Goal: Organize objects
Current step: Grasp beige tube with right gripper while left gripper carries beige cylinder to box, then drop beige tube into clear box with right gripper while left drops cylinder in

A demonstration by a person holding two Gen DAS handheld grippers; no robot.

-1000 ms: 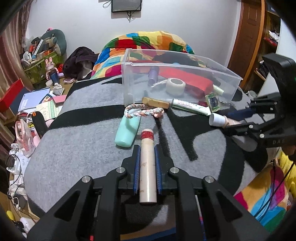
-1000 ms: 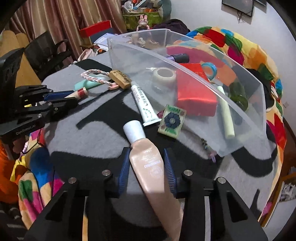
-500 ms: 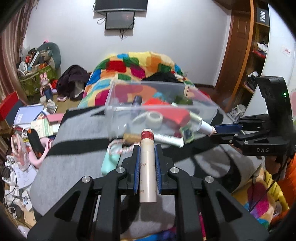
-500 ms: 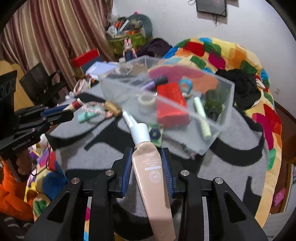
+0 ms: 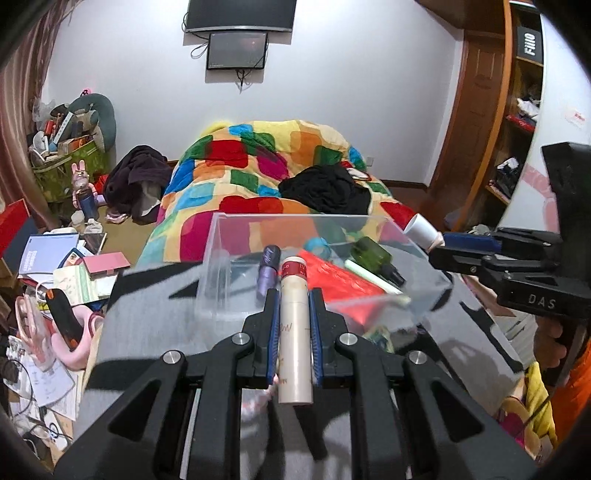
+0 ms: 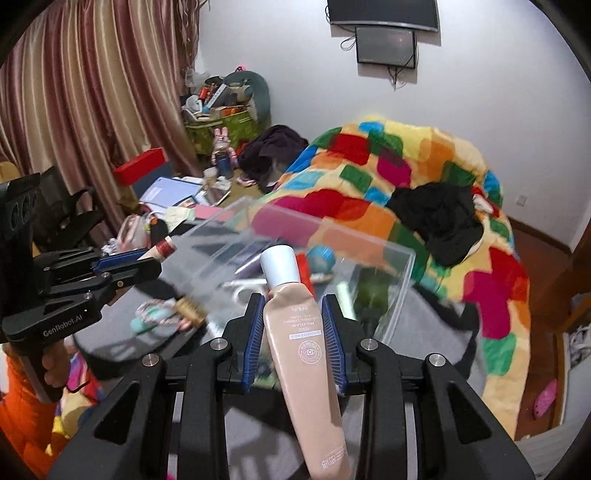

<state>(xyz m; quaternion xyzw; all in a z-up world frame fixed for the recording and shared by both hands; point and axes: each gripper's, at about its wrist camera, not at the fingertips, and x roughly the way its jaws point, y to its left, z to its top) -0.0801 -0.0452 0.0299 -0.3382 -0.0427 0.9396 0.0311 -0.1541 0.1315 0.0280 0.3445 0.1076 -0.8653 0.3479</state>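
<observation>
Behind the gray blanket (image 5: 155,325) sits a clear box (image 5: 221,273) at 12 o'clock, while the left gripper (image 5: 294,314) squeezes a stiff, light tube (image 5: 293,332) mid-body and the right gripper (image 6: 294,325) pinches a soft, squashy bottle (image 6: 299,332) near its cap.

Pretty clearly someone's bedroom at home; bed with a patchwork quilt (image 5: 266,173) and clothes (image 5: 325,188) dumped on it; striped curtains (image 6: 92,92); wall TV (image 5: 240,14); wooden shelves (image 5: 517,122); clutter all over the floor

Patchwork quilt (image 5: 258,173) under black clothing (image 5: 325,192), wall-mounted screen (image 5: 237,50), striped curtains (image 6: 92,92), pink rabbit toy (image 6: 221,142)
</observation>
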